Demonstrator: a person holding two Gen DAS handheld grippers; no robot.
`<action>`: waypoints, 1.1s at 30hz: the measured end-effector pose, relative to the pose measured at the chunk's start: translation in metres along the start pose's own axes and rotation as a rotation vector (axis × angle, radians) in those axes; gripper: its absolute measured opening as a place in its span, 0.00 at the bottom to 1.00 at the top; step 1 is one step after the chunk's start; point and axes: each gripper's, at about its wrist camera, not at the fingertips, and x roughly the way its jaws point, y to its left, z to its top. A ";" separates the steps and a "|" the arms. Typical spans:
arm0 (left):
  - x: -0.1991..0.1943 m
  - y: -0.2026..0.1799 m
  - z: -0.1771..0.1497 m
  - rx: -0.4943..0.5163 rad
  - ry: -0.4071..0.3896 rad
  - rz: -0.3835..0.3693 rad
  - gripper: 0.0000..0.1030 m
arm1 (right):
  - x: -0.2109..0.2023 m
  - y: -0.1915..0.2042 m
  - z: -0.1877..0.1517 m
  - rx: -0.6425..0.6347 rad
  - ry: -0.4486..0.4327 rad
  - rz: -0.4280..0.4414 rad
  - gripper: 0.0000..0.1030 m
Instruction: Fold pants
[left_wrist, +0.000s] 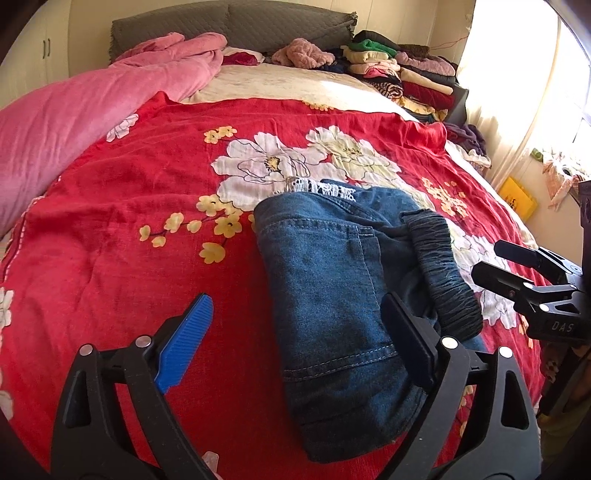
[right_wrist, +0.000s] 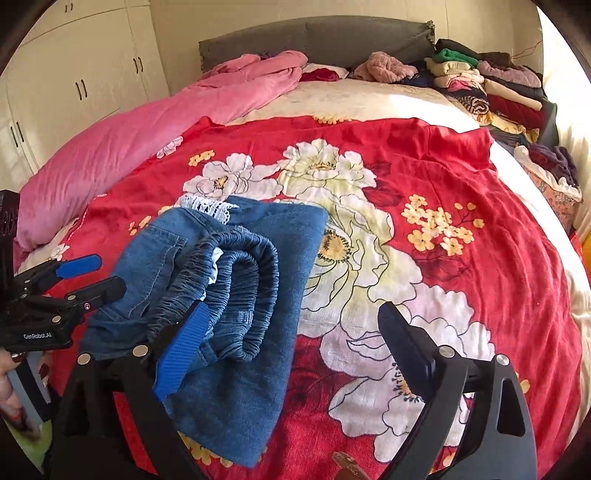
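At the far left of the bed lies a pink quilt (left_wrist: 74, 122), bunched along the edge up to the grey headboard (left_wrist: 236, 22). Next to it the red flowered cover (left_wrist: 129, 229) is spread flat over most of the mattress.

The left gripper (left_wrist: 295, 339) points down at a slant toward the cover. Its jaws stand wide apart and grasp nothing: the blue pad (left_wrist: 186, 341) hangs over bare red cloth, and the black pad (left_wrist: 406, 339) stands over the right part of the pants, whether touching I cannot tell.

The denim pants (left_wrist: 332, 295) lie folded into a compact bundle in the middle of the cover, with the gathered elastic waistband (left_wrist: 443, 273) curled on top at their right side and a white lace trim (right_wrist: 207, 205) showing at the far end.

The right gripper (right_wrist: 299, 350) also tilts downward, released and wide open. Its blue pad (right_wrist: 181, 354) is over the waistband, its black pad (right_wrist: 406, 350) over the white flowers.

At the far right, stacks of folded clothes (left_wrist: 399, 74) stand near the headboard.
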 end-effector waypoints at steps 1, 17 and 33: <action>-0.004 0.001 0.000 -0.005 -0.008 -0.001 0.87 | -0.004 0.000 0.000 0.001 -0.008 -0.003 0.90; -0.058 -0.001 -0.009 -0.005 -0.086 0.033 0.91 | -0.076 0.014 -0.015 -0.026 -0.186 -0.021 0.95; -0.100 -0.009 -0.062 -0.038 -0.105 0.036 0.91 | -0.089 0.035 -0.071 -0.028 -0.101 0.002 0.96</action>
